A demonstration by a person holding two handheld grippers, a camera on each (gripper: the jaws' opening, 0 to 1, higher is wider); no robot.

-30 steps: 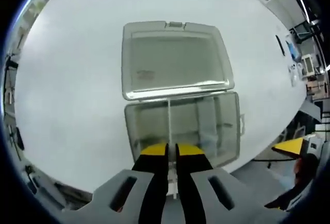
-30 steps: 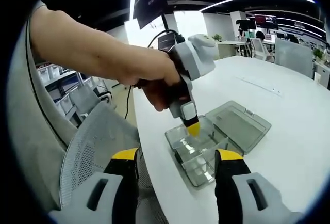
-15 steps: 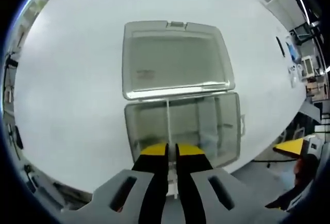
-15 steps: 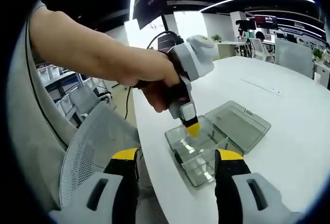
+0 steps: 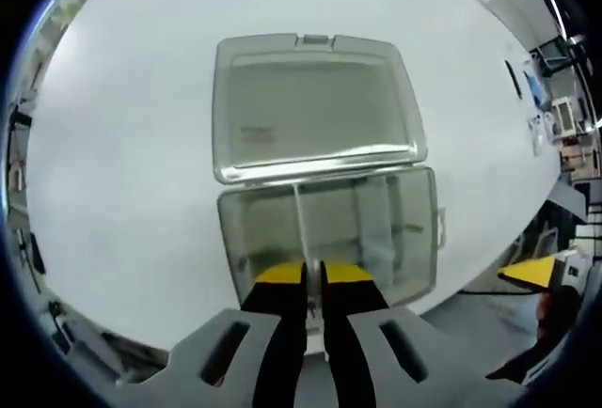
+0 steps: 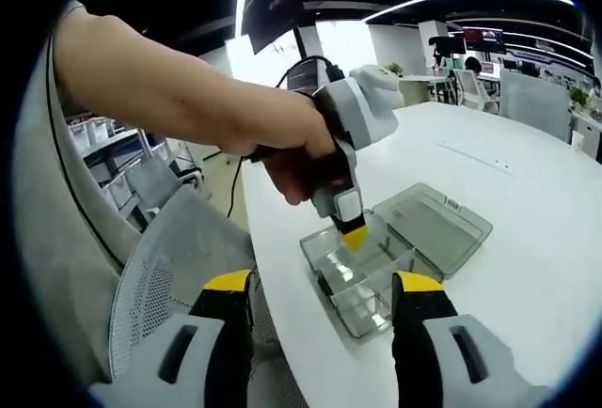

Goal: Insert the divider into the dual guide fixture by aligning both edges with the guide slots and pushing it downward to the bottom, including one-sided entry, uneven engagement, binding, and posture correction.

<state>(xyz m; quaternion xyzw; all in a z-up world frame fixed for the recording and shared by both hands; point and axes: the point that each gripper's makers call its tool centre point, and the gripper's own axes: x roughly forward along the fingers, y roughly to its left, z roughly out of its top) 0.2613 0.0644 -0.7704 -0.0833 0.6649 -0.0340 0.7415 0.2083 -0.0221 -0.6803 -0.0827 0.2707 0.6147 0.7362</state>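
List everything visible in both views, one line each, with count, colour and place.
Table: one, white, under the box.
Compartment box: one, clear plastic, near the table's edge, open.
Lid: one, clear, hinged flat behind the box.
Divider: one, clear and thin, standing in the box, its top pinched in the left jaws.
Mesh chair: one, grey, beside the table.
Office desks and chairs: several, blurred, far background.
Left gripper: one, yellow-tipped jaws, shut on the divider over the box.
Right gripper: one, yellow-tipped jaws apart, off the table's edge.
Hand: one, holding the left gripper.
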